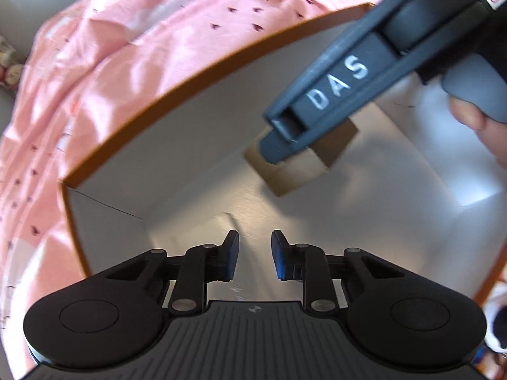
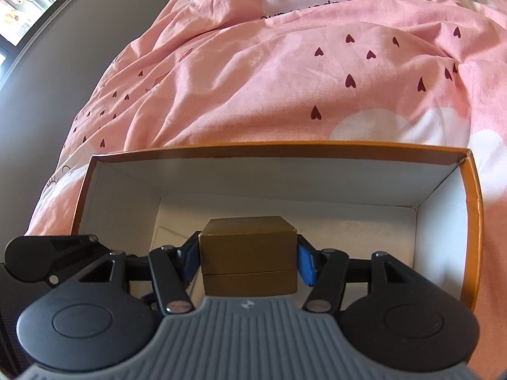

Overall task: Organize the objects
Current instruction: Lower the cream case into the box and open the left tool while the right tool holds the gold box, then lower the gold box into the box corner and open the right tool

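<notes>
Pink bedding [image 2: 285, 79] under tray [image 2: 472, 221]; right gripper [image 2: 248, 261] clamps box [image 2: 248, 247] above tray floor, left gripper [image 1: 255, 255] parted, empty.

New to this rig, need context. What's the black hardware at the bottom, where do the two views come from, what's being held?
No robot here: a person holds one two-finger gripper in each hand, each with a fisheye camera looking along its fingers. In the right wrist view, the right gripper is shut on a small brown box above an open orange-edged box lying on a pink bedspread. In the left wrist view, the left gripper is open and empty over the same container, and the other tool comes in from the upper right.
</notes>
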`<state>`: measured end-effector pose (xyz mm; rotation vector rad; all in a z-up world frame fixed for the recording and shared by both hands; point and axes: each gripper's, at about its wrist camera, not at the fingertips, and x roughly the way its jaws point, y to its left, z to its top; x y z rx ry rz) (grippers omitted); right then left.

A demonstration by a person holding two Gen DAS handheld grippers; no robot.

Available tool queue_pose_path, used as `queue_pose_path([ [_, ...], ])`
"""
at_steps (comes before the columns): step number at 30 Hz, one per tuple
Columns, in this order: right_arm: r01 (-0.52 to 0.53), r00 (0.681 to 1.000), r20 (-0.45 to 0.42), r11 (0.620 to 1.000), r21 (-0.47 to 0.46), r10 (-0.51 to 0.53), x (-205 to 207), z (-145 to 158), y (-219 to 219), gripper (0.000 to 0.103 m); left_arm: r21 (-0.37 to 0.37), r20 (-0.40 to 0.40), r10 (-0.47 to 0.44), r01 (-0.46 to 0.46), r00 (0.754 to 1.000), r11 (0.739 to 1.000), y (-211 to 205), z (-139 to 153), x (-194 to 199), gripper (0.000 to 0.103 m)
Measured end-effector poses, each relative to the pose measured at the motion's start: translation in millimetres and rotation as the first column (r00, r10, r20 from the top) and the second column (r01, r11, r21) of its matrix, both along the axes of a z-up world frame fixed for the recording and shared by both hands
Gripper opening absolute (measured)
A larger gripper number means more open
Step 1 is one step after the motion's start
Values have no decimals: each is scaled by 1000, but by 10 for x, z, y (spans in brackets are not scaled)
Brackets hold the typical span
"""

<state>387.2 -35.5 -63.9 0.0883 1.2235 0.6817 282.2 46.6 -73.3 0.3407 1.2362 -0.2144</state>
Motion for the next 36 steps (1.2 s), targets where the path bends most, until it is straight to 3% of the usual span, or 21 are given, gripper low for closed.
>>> queue_pose_path([
  [6, -5, 1000, -14, 1000, -3, 5, 34, -23, 38, 61, 6, -84, -31, 32, 996, 999, 29, -156, 23, 19],
  [12, 8, 999, -35, 1000, 1, -8, 47, -45, 117, 62, 23, -164, 7, -3, 986, 1000, 117, -285, 91, 14],
  [15, 23, 998, -53, 1000, -3, -23, 55, -63, 147, 62, 3, -191, 37, -37, 981, 999, 233, -316, 118, 5],
  [21, 70, 992, -105, 997, 17, -68, 92, -114, 179, 62, -106, -175, 65, -85, 982, 991, 429, -208, 140, 7],
  [23, 95, 989, -114, 995, 37, -90, 97, -102, 196, 61, -148, -154, 99, -122, 983, 981, 532, -91, 141, 18],
  [26, 144, 984, -112, 988, 58, -137, 104, -79, 244, 62, -185, -140, 136, -161, 981, 969, 641, 51, 153, 18],
  [32, 190, 975, -130, 979, 77, -180, 108, -95, 450, 61, -220, -225, 274, -322, 935, 921, 747, 114, 265, 18],
  [36, 183, 976, -134, 981, 71, -172, 106, -124, 615, 61, -193, -240, 297, -345, 924, 918, 737, 82, 349, 18],
])
